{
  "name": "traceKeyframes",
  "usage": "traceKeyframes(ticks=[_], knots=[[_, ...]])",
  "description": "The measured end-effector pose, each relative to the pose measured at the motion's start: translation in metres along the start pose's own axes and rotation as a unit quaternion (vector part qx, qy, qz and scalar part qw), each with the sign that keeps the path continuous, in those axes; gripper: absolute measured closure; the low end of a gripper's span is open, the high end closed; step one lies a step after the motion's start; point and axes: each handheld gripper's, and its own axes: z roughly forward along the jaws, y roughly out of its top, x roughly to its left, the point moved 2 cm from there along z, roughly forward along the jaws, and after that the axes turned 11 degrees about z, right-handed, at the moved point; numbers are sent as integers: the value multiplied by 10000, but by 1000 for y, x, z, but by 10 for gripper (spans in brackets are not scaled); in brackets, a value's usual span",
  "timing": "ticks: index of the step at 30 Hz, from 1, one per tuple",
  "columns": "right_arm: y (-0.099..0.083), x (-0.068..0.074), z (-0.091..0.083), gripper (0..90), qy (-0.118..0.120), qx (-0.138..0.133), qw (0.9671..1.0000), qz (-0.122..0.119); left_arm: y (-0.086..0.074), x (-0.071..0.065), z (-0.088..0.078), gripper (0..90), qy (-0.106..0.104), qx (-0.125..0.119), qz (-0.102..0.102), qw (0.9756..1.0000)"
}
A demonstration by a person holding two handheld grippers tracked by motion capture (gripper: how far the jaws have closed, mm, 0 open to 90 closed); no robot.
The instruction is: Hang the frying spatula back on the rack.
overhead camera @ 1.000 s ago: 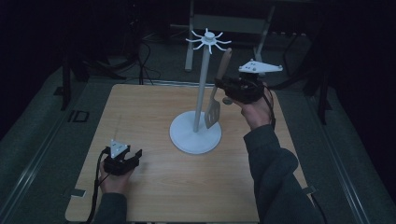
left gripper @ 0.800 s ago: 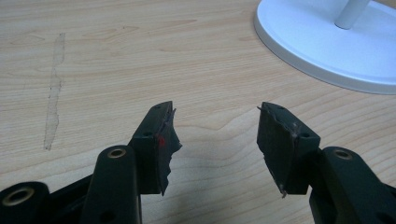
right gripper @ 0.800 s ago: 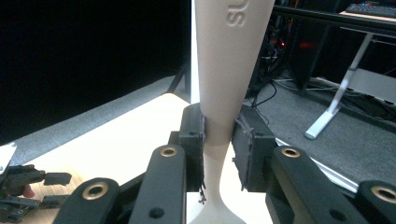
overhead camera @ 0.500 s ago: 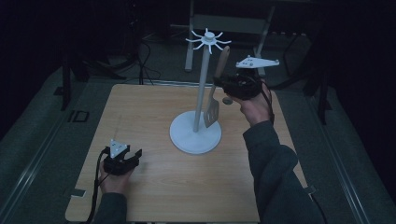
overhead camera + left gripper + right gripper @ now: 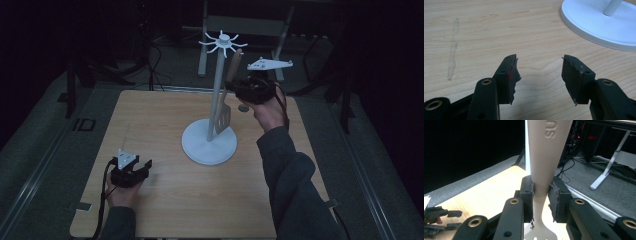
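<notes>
Pale wood grain runs across the table (image 5: 165,210), and nearest my side the left gripper (image 5: 131,169) rests low on it, near the front-left corner. In the left gripper view its 2 jaws stand spread with nothing between the pads (image 5: 510,75), only bare board. I judge it is parked there to stay clear of the work while remaining within reach of the rack's base (image 5: 596,27), should that need steadying.

Further in, the white rack (image 5: 210,142) stands on its round base at mid-table, post upright, a crown of hook arms (image 5: 223,43) at the top.

Beyond and to the right of the post, the right gripper (image 5: 239,91) is held raised, level with the post's upper half. Its 2 jaws pinch the spatula (image 5: 544,157) at the narrow neck of its beige handle; the right gripper view shows both pads pressed on it. The spatula hangs nearly upright, handle end up near the hook arms, slotted blade (image 5: 223,117) down beside the post, above the base. I judge the neck grip keeps the handle's top end free for a hook. Whether that end has a hanging hole, I cannot tell.

The spatula therefore sits between the right jaws and well apart from the left ones.
</notes>
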Motion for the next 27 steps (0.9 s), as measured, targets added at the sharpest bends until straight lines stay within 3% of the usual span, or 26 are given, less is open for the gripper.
traceKeyframes(ticks=[9, 18, 27], knots=[[-2, 0, 4, 732, 24, -12, 10000, -8, 0, 0, 0, 465, 6, -8, 4, 10000], [-5, -5, -2, 571, -36, -149, 9999, 63, 0, 0, 0, 465, 6, -7, 3, 10000], [-12, -7, -4, 420, -114, -98, 9999, 42, 0, 0, 0, 463, 10, -8, 5, 10000]])
